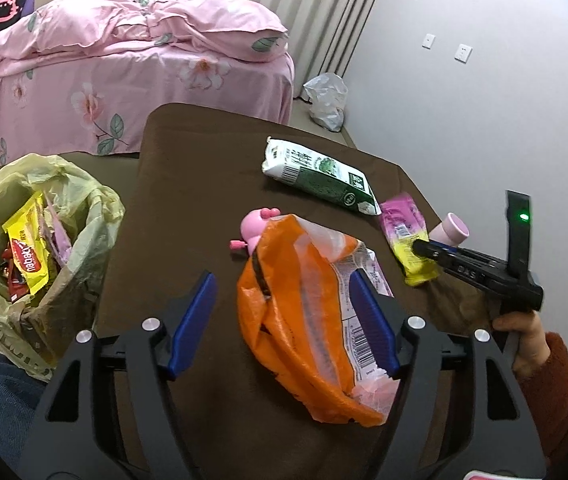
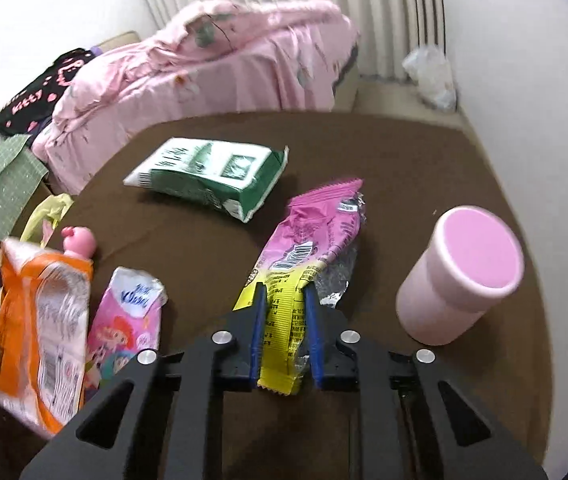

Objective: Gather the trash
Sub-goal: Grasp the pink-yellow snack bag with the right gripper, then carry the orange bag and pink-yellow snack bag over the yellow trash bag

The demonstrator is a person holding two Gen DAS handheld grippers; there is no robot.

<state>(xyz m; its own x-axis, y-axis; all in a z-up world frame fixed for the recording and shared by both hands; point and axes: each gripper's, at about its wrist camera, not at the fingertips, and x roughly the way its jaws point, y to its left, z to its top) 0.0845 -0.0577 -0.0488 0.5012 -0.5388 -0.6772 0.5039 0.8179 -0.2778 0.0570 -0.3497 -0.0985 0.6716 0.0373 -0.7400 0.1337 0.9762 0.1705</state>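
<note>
Trash bag (image 1: 80, 216): one, yellowish, on the floor left of the brown table (image 1: 188, 184), mouth open upward, wrappers inside.
Left gripper (image 1: 284, 316): fingers spread wide around the orange wrapper (image 1: 284, 320), gripping nothing.
Orange wrapper: one, flat on the table, long axis running from near the camera away toward the pink toy (image 1: 256, 228).
Pink carton (image 2: 128, 320): one, just right of the orange wrapper.
Green-and-white pack (image 1: 319, 176): one, lying farther back, long axis slanting left to right.
Pink-and-yellow wrapper (image 2: 307, 256): one, long axis pointing away from the right wrist camera, yellow end nearest.
Right gripper (image 2: 284, 292): fingers closed on that yellow end.
Pink cup (image 2: 459, 276): one, at the right, tilted, apart from the wrapper.
</note>
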